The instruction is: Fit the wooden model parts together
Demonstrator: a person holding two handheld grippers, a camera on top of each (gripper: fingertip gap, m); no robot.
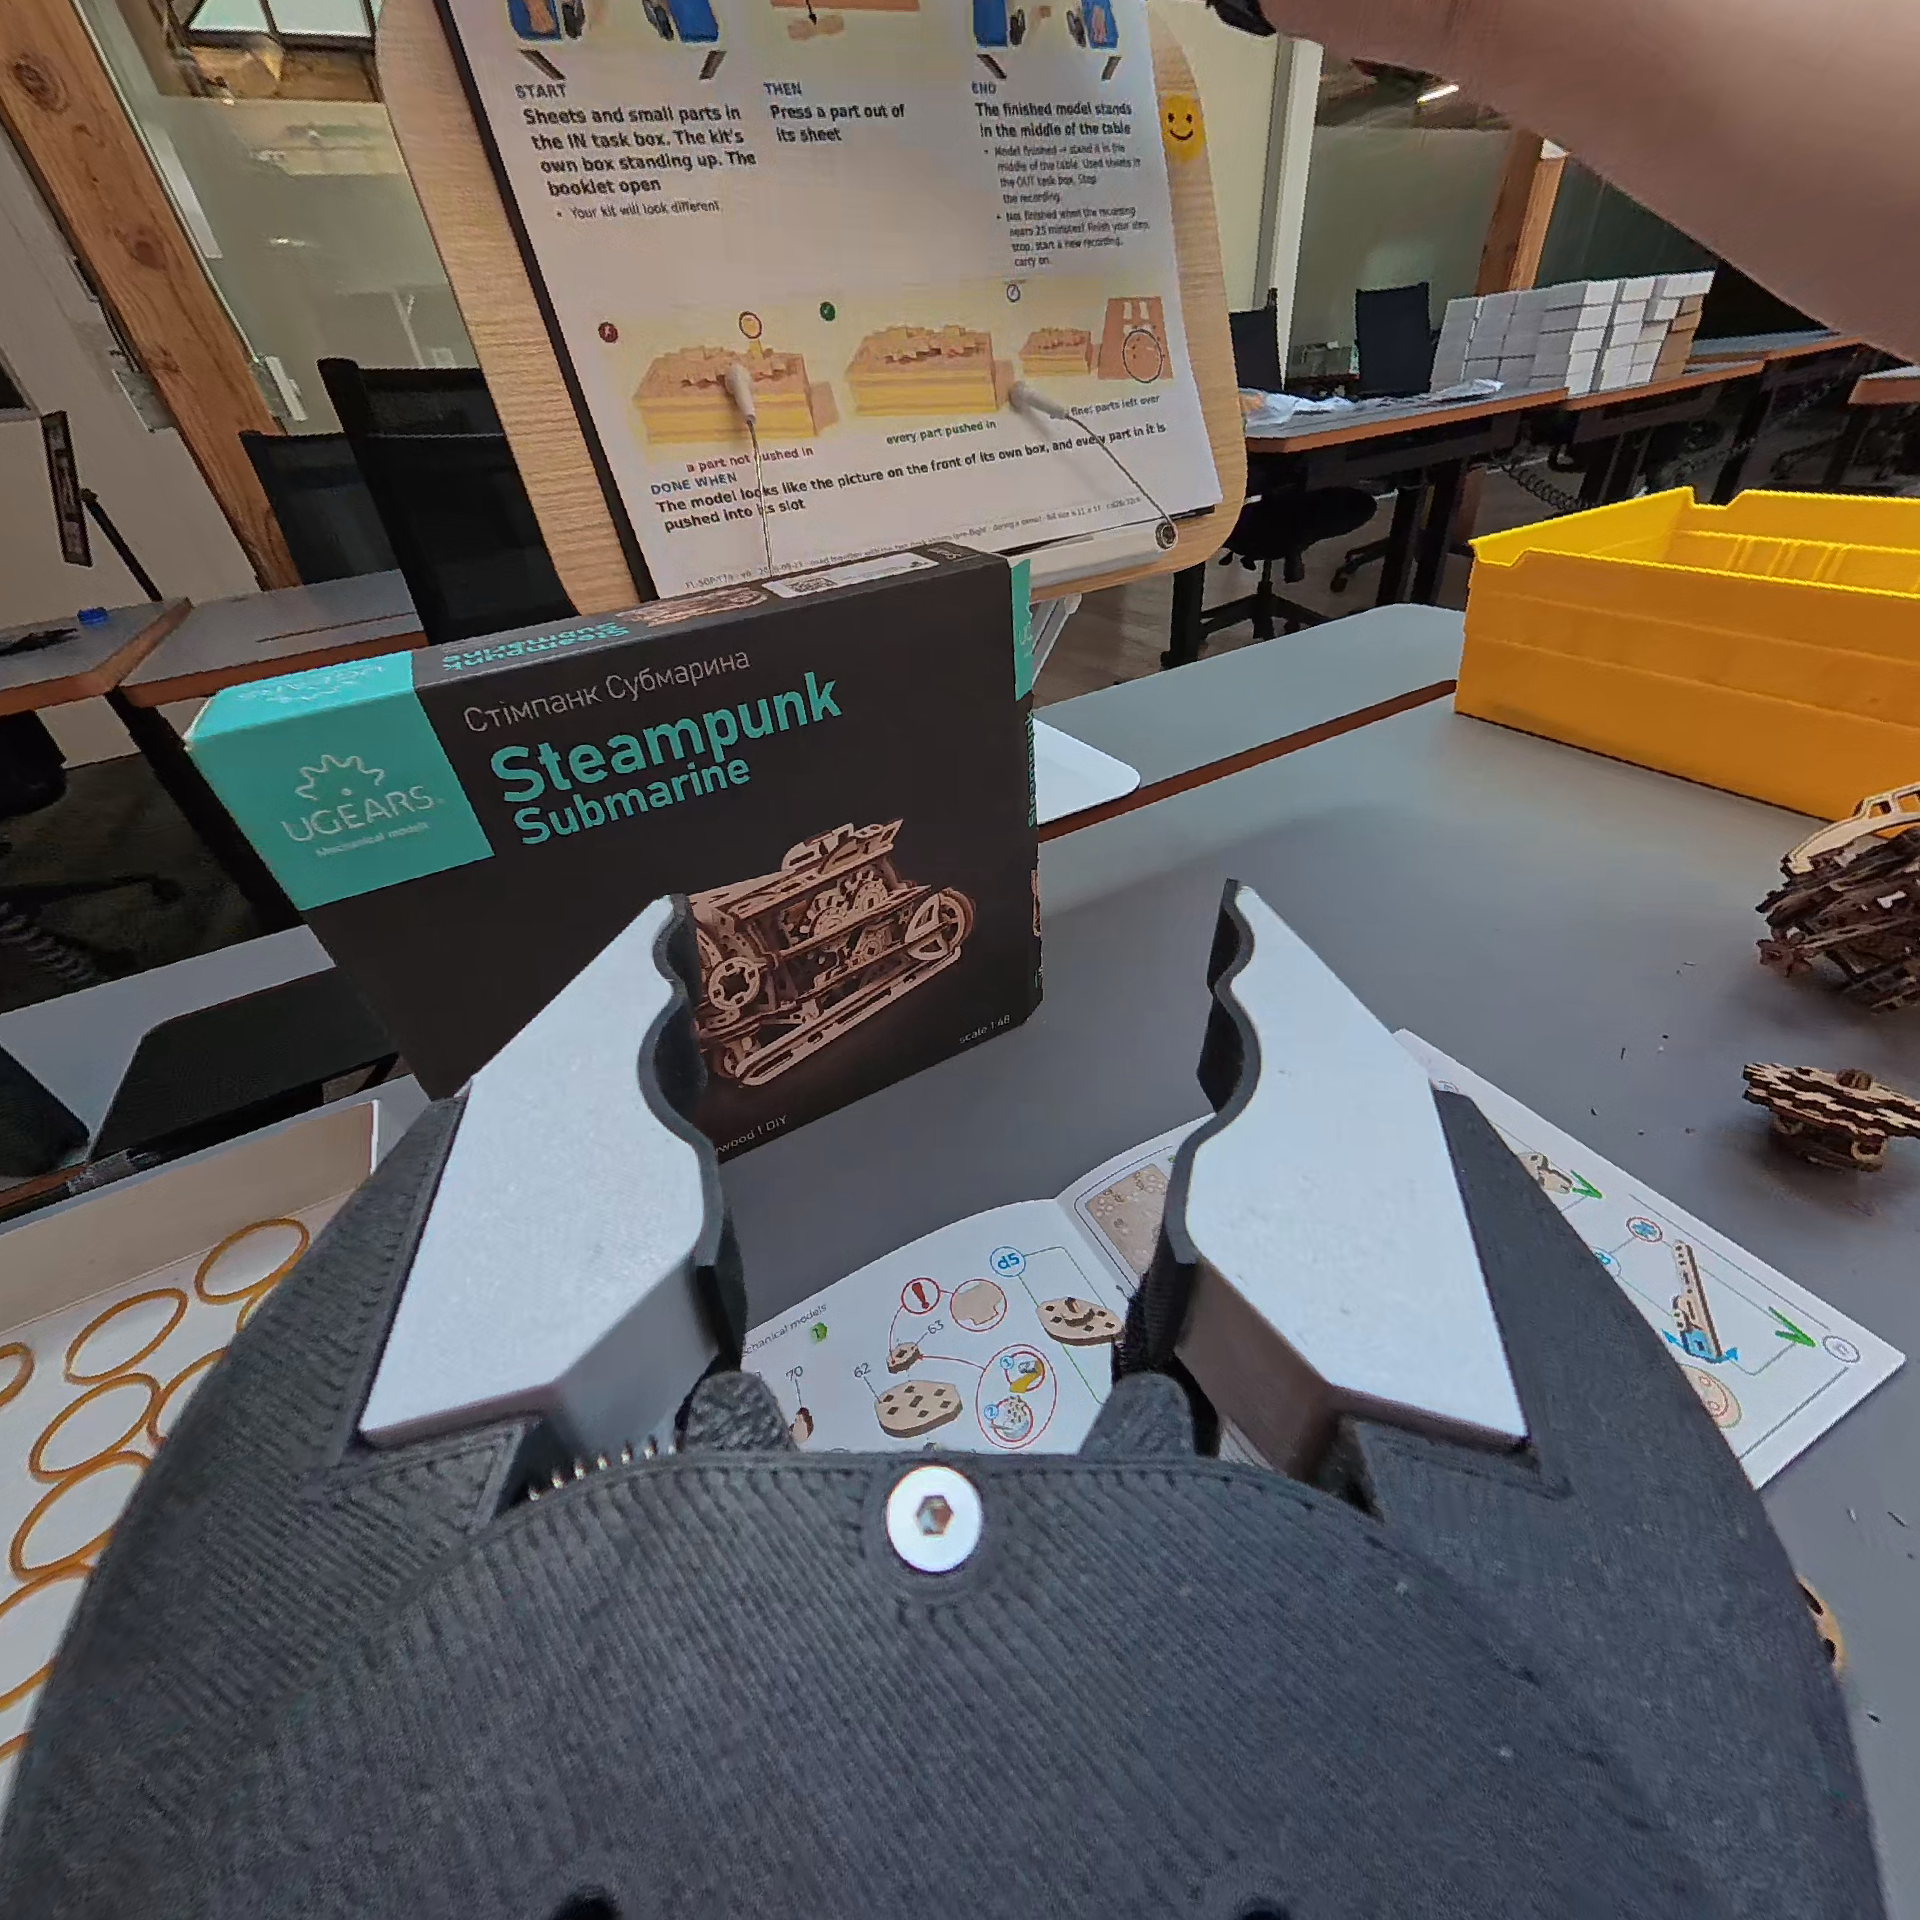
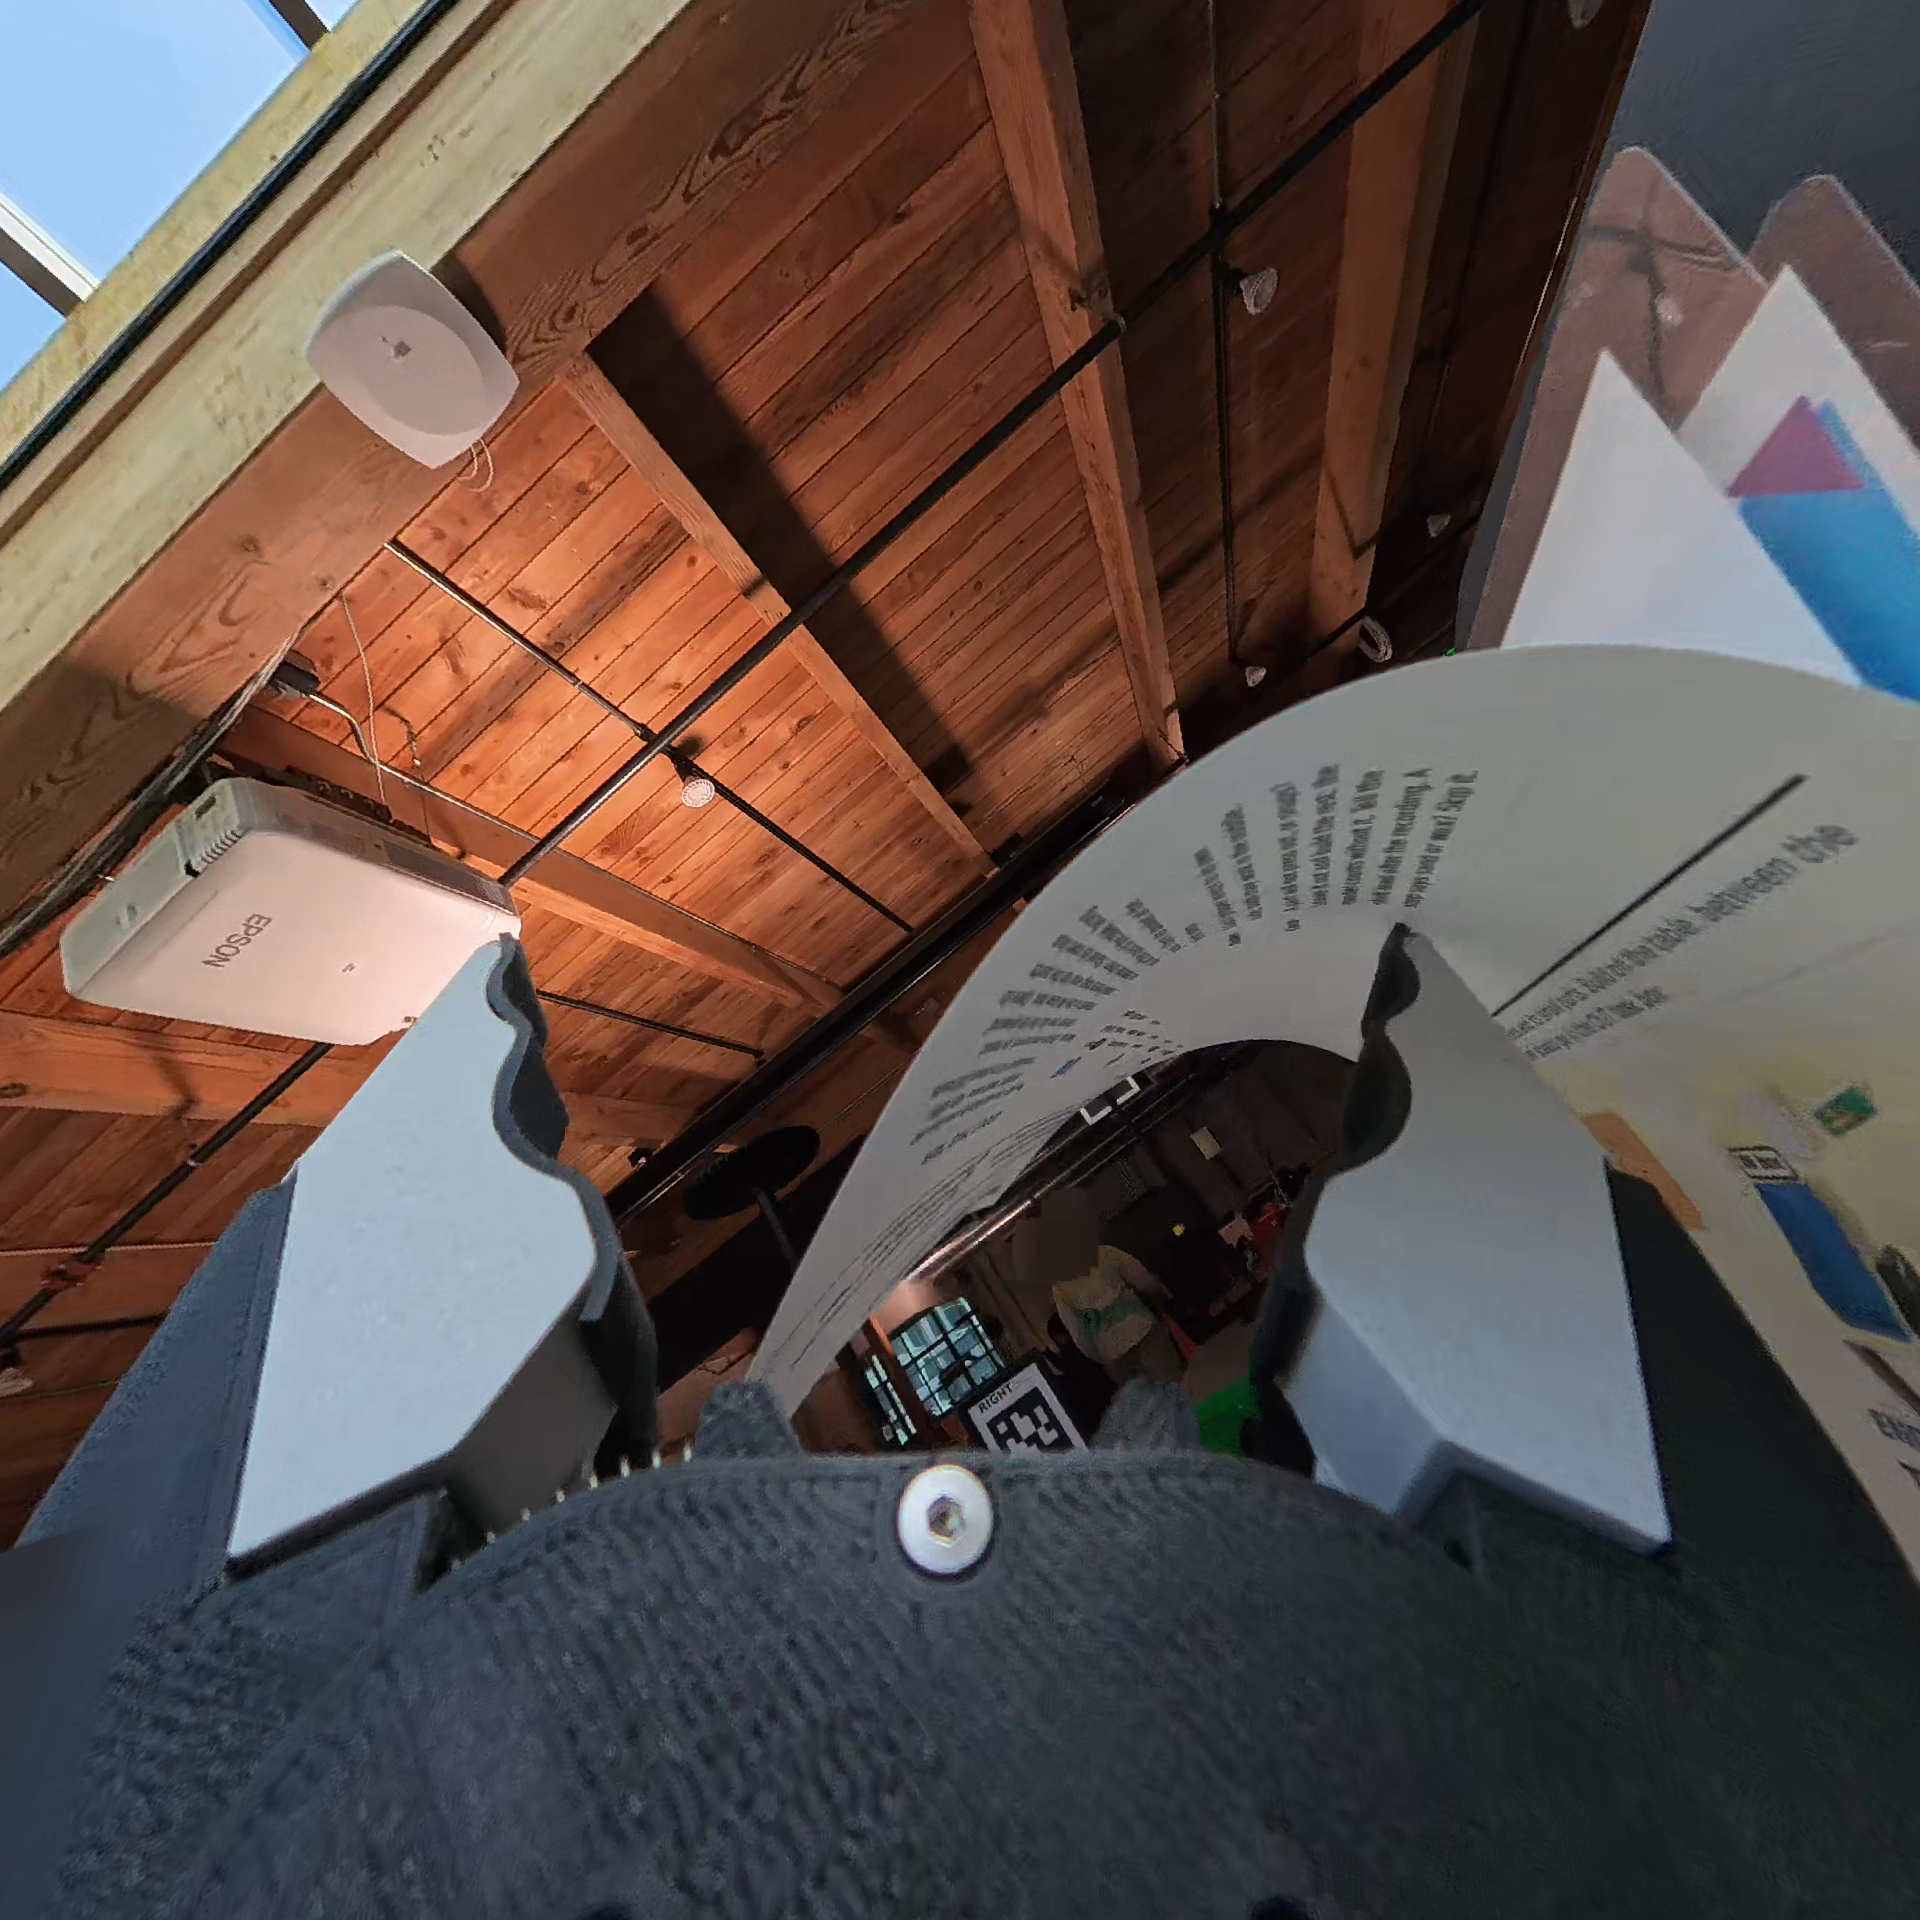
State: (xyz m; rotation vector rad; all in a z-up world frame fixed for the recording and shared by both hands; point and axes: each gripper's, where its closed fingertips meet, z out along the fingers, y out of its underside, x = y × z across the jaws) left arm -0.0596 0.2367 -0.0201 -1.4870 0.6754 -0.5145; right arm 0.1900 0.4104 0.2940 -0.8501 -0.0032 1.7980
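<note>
My left gripper (image 1: 951,914) is open and empty, held low over the grey table (image 1: 1403,883), above an open instruction booklet (image 1: 935,1340). The dark kit box (image 1: 665,831) stands upright just beyond the fingertips. Two clumps of dark wooden model parts lie to the right: a larger pile (image 1: 1849,914) and a small gear-like assembly (image 1: 1834,1112). My right gripper (image 2: 951,945) is open and empty, raised and tilted up toward the wooden ceiling, with a curved white instruction sheet (image 2: 1247,883) close behind its right finger (image 2: 1455,1195). No wooden parts show in the right wrist view.
A yellow plastic bin (image 1: 1704,634) sits at the back right. A white tray with several orange rubber bands (image 1: 104,1382) lies at the left. An instruction board (image 1: 831,291) stands behind the box. A person's arm (image 1: 1662,135) crosses the top right. A projector (image 2: 270,914) hangs overhead. Spacing between my two grippers at the tips: around 45 centimetres. The small gear-like assembly (image 1: 1834,1112) lies around 20 centimetres away from my left fingertips.
</note>
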